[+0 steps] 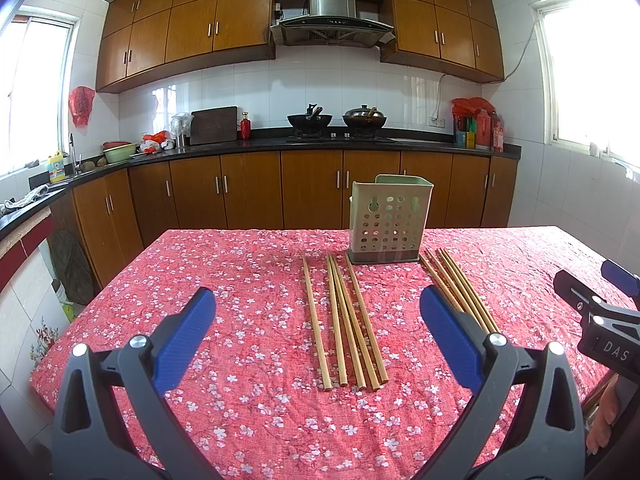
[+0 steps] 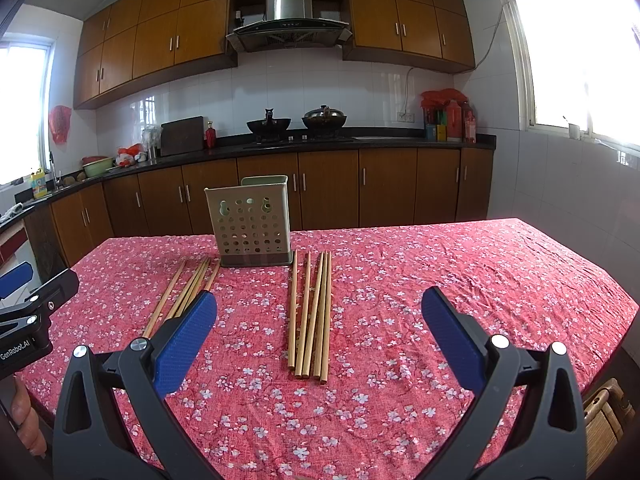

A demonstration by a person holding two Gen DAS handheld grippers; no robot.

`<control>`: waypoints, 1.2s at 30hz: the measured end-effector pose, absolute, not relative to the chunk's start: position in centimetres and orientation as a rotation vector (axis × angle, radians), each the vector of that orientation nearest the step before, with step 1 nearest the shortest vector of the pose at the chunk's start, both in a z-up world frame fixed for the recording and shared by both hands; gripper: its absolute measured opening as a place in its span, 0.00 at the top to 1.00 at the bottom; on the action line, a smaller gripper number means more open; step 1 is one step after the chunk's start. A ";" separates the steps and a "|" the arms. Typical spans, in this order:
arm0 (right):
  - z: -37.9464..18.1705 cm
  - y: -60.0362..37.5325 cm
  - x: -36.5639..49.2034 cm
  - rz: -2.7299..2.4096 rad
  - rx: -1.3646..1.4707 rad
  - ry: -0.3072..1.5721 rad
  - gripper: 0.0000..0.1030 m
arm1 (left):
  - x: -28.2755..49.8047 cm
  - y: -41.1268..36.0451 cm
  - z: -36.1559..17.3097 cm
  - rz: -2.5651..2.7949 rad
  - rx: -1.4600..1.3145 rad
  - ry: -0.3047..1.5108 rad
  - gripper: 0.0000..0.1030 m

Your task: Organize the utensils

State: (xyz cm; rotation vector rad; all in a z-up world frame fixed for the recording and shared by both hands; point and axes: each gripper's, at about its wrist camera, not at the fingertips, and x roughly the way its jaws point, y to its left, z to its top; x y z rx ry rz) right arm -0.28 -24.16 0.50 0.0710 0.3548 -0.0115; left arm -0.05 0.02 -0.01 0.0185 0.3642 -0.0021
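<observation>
Left gripper and right gripper, both with fingers spread apart and holding nothing, above the desk; two chopstick groups lie flat either side of the perforated holder

Legible markings appear on the gripper bodies only.

1. Left wrist view, right edge of the frame: the right gripper carries white letters "DAS" on its black housing; the marking runs out of frame.
2. Right wrist view, left edge of the frame: the left gripper carries white text "GenRobot.AI" on its black housing.

Bottle labels on the counter are too small to read.
</observation>
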 end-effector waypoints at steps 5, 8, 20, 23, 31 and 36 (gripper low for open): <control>0.5 -24.1 -0.3 -0.011 0.071 0.355 0.02 | 0.0 0.0 0.0 -0.002 0.019 0.365 0.04; 0.5 -24.1 -0.3 -0.012 0.071 0.355 0.02 | 0.0 0.0 0.0 -0.003 0.018 0.365 0.04; 0.4 -24.2 -0.3 -0.013 0.072 0.356 0.02 | 0.0 0.0 0.0 -0.003 0.019 0.366 0.04; 0.4 -24.2 -0.3 -0.013 0.073 0.356 0.02 | 0.0 0.0 0.0 -0.003 0.019 0.366 0.04; 0.4 -24.2 -0.2 -0.013 0.073 0.357 0.02 | 0.0 0.0 0.0 -0.002 0.019 0.367 0.04; 0.2 -24.2 -0.3 -0.014 0.073 0.360 0.02 | 0.0 0.0 0.0 -0.002 0.018 0.369 0.04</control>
